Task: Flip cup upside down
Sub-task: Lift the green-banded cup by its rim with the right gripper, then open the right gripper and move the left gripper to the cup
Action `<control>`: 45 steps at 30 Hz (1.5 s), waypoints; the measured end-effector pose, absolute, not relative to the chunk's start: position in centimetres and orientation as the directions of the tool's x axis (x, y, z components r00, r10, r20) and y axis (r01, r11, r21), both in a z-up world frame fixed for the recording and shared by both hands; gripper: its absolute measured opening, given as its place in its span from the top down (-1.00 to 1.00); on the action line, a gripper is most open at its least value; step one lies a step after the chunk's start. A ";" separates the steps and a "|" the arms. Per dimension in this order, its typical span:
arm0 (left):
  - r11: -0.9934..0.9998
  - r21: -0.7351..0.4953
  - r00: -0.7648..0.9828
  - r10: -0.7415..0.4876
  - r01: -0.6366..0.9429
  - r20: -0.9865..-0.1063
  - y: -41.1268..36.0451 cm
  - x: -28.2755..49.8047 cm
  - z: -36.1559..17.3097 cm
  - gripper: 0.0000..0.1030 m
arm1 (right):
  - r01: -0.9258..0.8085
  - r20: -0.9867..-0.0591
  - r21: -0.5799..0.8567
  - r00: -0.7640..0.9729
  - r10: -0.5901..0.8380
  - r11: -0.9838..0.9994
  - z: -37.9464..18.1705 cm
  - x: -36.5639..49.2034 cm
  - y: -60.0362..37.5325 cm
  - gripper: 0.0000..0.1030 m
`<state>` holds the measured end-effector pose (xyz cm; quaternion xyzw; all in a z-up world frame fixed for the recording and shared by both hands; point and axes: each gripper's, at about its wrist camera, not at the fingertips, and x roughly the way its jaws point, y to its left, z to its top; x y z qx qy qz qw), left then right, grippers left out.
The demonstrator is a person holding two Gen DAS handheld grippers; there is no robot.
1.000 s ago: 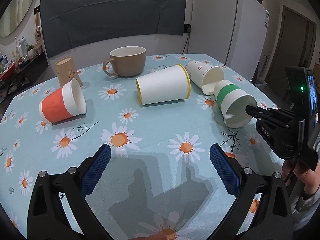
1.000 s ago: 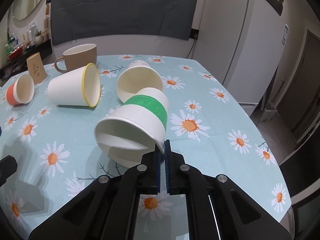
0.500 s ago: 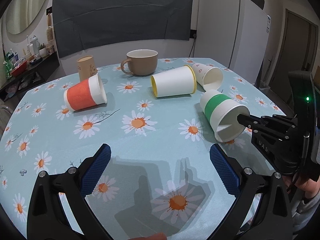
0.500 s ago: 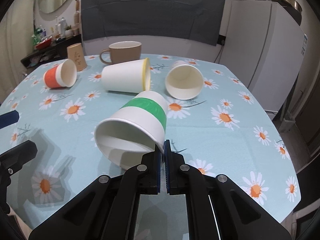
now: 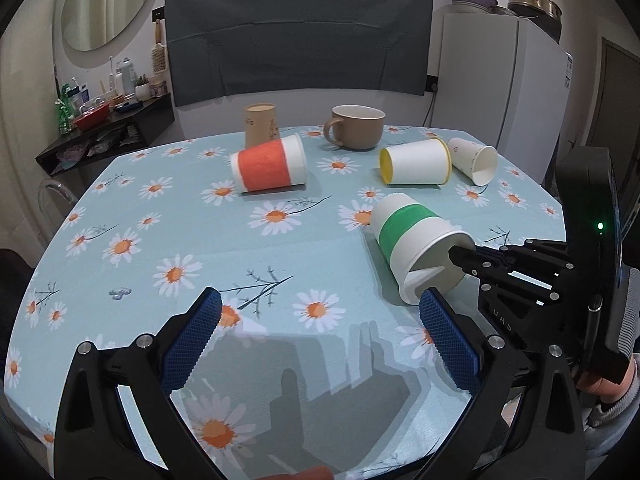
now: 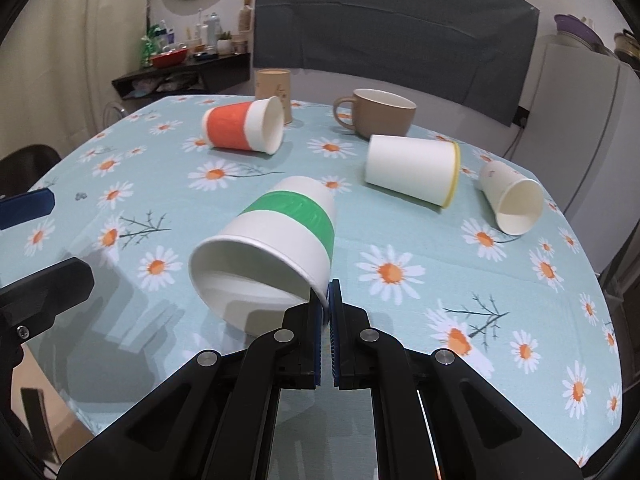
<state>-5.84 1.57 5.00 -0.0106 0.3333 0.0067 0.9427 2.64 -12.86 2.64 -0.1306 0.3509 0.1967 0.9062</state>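
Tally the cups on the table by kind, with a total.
Paper cups on their sides: 4: green-banded, orange-banded, yellow-rimmed, plain white.
Tan paper cup, standing: 1.
Brown ceramic mug: 1.
Total: 6.

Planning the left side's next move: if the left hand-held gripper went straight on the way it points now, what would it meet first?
Probably the daisy tablecloth: the open left hand-held gripper points at bare cloth. Farther along lies the orange-banded cup on its side; depth is unclear.
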 end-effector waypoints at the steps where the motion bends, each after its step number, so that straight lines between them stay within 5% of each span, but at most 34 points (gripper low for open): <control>1: 0.999 -0.015 0.777 0.016 -0.033 -0.630 2.1 -6.2 5.0 -0.89 | -0.462 -0.688 -0.100 0.672 0.274 0.881 2.6 2.4 -12.2 0.93; 16: 0.996 0.005 0.761 0.070 -0.088 -0.644 4.0 -6.8 4.5 -0.89 | -0.519 -0.689 -0.170 0.671 0.275 0.838 2.4 1.2 -9.2 0.86; 20: 0.997 0.009 0.758 0.060 -0.071 -0.649 3.3 -6.4 4.5 -0.89 | -0.500 -0.669 -0.214 0.701 0.247 0.839 2.4 0.8 -9.8 0.14; 36: 0.997 -0.009 0.734 0.051 -0.077 -0.677 3.2 -5.8 4.5 -0.89 | -0.499 -0.645 -0.267 0.728 0.232 0.824 2.5 -0.4 -11.5 -0.65; 45: 0.992 -0.050 0.716 0.049 -0.116 -0.697 3.4 -4.9 5.6 -0.89 | -0.522 -0.667 -0.243 0.702 0.250 0.818 3.7 -0.5 -13.8 -0.67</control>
